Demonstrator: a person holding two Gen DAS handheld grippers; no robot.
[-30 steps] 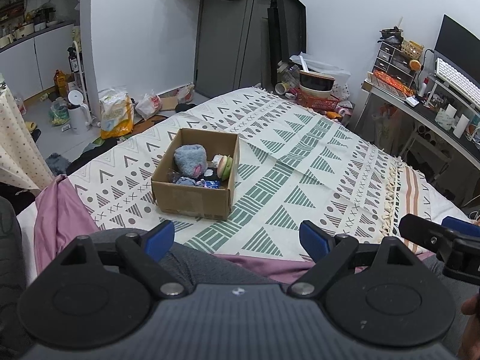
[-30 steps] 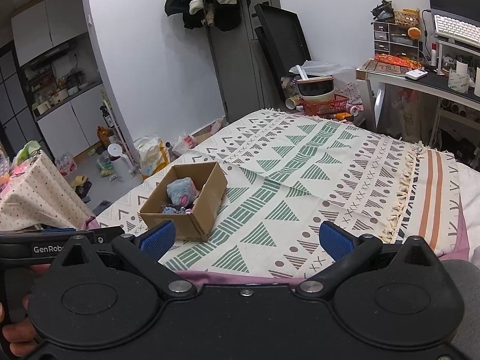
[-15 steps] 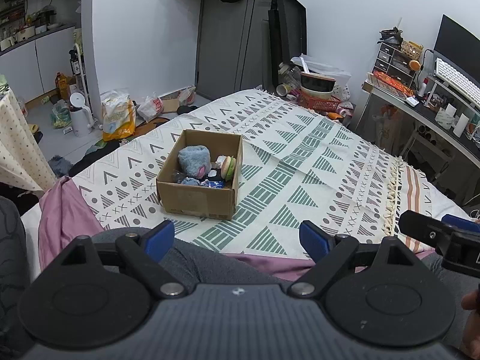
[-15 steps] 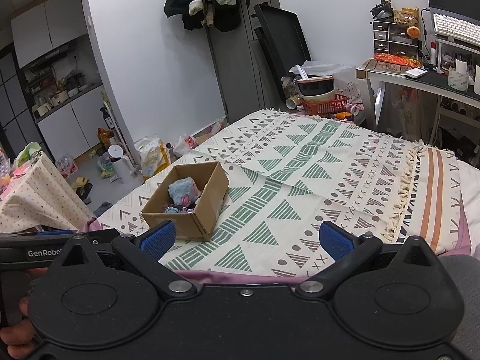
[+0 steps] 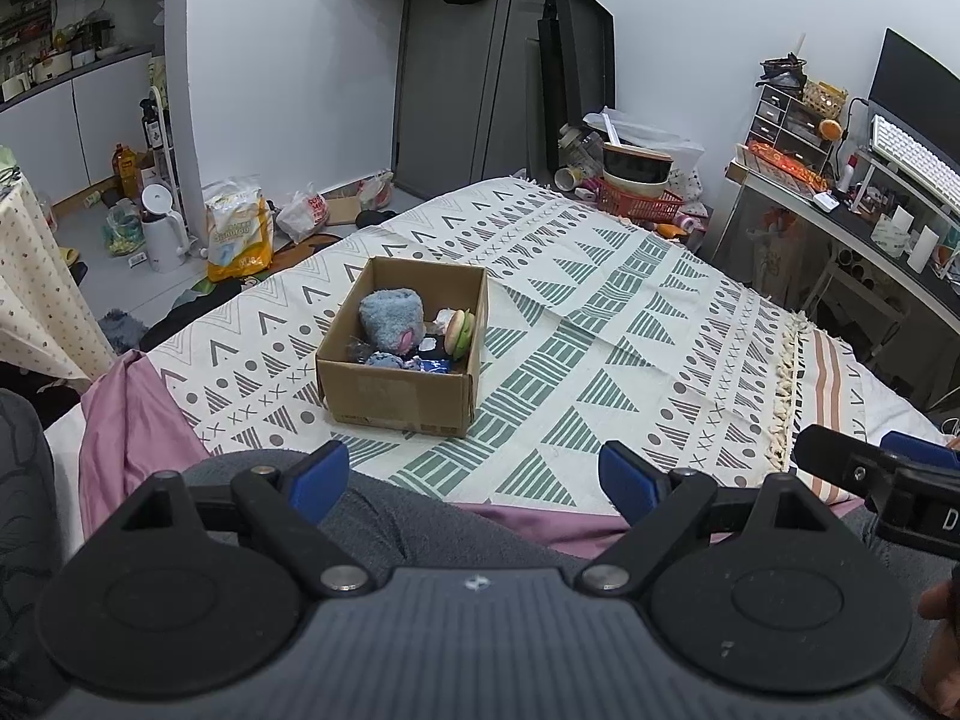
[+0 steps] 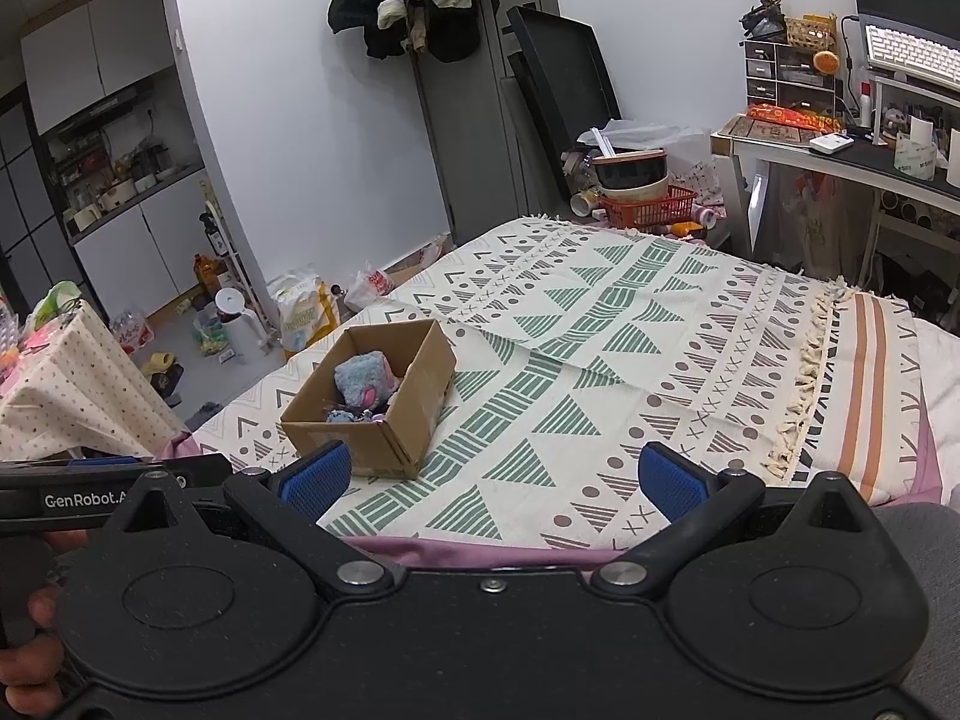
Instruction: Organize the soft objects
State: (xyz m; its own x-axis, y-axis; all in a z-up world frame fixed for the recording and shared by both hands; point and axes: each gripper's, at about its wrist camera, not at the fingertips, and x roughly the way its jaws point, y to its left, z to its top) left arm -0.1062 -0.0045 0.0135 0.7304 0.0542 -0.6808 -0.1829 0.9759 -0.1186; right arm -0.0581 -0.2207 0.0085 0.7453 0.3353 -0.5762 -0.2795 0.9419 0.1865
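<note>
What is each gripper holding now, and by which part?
Nothing is held. The left gripper and right gripper are both open and empty; the soft toys lie in the cardboard box.

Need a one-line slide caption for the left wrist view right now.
Open left gripper faces a cardboard box of soft toys, a blue plush among them, on the patterned bedspread.

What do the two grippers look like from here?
Both are black, each with two round hubs and blue-padded fingers. The left gripper has a ribbed grey-black body; the right gripper looks smooth. White "GenRobot" lettering marks the left one's side in the right view.
</note>
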